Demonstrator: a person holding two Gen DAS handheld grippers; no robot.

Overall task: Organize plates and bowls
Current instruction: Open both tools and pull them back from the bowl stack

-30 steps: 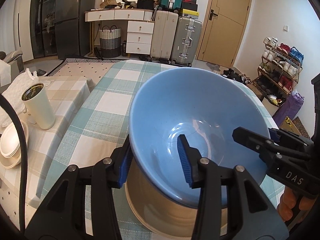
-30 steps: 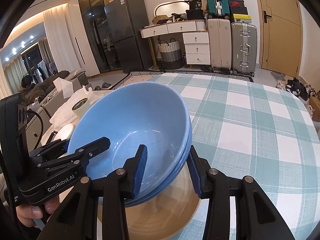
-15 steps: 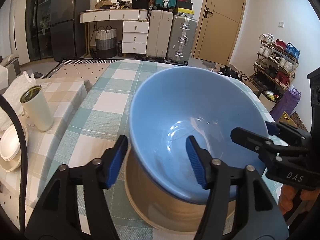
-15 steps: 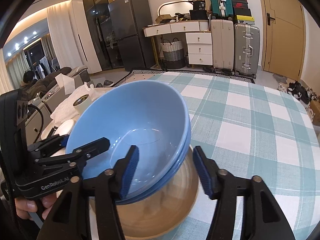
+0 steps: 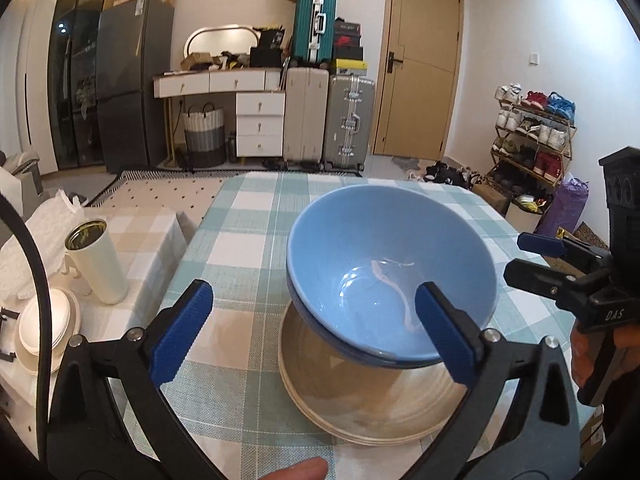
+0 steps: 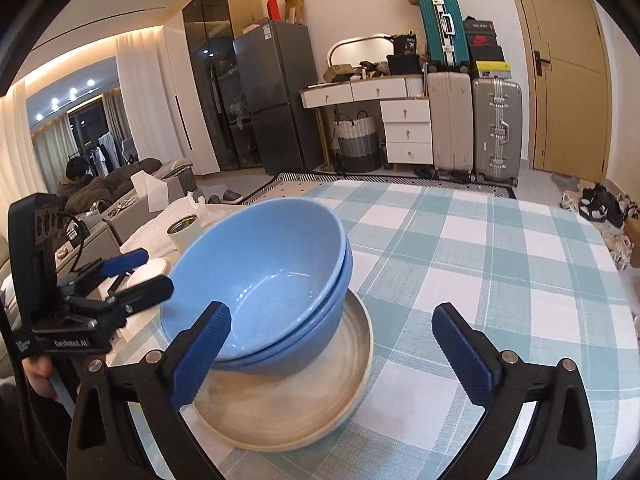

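Two blue bowls (image 5: pixel 384 264) (image 6: pixel 260 264) sit nested, tilted, on a stack of beige plates (image 5: pixel 360 412) (image 6: pixel 280 412) on the green-checked table (image 5: pixel 248 240). My left gripper (image 5: pixel 313 287) stands just short of the bowls' near left side. Its jaws are opening wide and neither blue pad touches a rim. My right gripper (image 6: pixel 331 309) stands at the bowls' right side, its jaws also opening, its pads clear of the rim. Each gripper shows in the other's view: the right gripper (image 5: pixel 518 254) and the left gripper (image 6: pixel 156 270), each held in a hand.
A white tumbler (image 5: pixel 96 264) (image 6: pixel 184 232), a white bag and stacked white dishes (image 5: pixel 44 328) stand on a lower beige-checked side table to the left. The green-checked cloth runs on behind and to the right of the bowls. A person sits on a sofa (image 6: pixel 80 176) far left.
Both grippers went from shut on the top blue bowl's rim to wide open. They drew back and up from the bowls. The bowl now rests in the lower one.
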